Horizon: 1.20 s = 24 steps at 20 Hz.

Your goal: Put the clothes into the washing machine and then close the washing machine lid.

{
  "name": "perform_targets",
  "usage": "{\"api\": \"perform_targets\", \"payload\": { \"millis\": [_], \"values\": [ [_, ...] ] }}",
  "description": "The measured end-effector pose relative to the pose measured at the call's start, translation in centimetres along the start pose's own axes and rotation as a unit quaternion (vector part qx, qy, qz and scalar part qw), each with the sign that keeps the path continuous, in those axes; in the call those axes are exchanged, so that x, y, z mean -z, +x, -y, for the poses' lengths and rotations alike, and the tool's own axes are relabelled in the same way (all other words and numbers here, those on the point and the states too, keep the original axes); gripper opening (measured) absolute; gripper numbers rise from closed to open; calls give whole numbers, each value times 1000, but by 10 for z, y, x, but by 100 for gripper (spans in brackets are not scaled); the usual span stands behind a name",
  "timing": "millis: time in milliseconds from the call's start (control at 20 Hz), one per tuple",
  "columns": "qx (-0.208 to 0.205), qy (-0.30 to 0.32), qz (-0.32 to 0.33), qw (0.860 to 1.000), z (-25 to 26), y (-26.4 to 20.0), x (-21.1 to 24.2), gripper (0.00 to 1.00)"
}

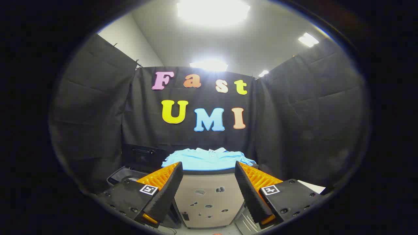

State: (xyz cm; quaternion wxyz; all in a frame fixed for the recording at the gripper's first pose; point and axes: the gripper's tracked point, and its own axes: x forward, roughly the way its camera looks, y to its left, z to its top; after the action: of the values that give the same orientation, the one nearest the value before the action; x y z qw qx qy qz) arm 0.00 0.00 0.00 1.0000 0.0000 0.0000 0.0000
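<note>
Beyond open claw [208, 169]: one blue shirt [209, 159], untouched.

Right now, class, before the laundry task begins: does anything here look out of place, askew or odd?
Nothing stands out. The light blue shirt lies folded flat on the beige cabinet, beyond the fingers of the open hand-held gripper, which holds nothing. Beside the cabinet, the washing machine has its dark lid raised, ready for loading.
</note>
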Motion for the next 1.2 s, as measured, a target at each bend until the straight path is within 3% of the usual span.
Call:
{"api": "perform_targets", "payload": {
  "millis": [1200],
  "values": [
    [-6, 8, 5, 1000, 1, -12, -13, 99]
  ]
}}
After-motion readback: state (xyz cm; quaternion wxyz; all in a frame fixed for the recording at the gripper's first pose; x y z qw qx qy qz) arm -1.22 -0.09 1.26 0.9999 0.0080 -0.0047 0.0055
